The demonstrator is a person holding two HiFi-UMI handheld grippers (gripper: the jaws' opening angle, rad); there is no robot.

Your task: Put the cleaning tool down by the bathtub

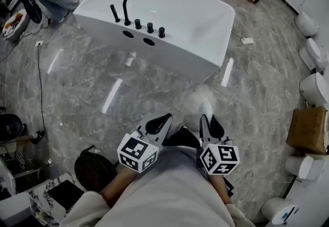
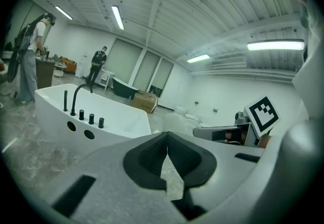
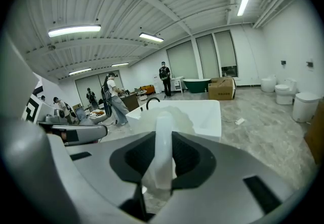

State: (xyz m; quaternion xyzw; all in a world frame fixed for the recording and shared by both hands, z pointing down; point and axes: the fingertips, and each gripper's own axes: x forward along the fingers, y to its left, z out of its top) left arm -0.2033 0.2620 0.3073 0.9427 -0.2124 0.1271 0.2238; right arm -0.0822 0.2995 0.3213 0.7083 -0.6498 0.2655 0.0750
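Between the clamped jaws of the right gripper (image 1: pixel 207 119): cleaning tool (image 3: pixel 163 134), pinched by its white handle so the fluffy head leads. Ahead of both grippers: bathtub (image 1: pixel 172 52), near, likely the set-down side. Left gripper (image 1: pixel 160 122) alongside: jaws together, empty, apparently spare.

The scene is taken steeply from above in the head view, with the bathtub (image 1: pixel 169 10) far up the frame and the left gripper (image 1: pixel 163 119) and right gripper (image 1: pixel 207 118) close below. From lower down, each gripper view is aimed along its own jaws, roughly level (the right one's centre is partly covered by the cleaning tool (image 3: pixel 163 152)). The bathtub is shared by all three.
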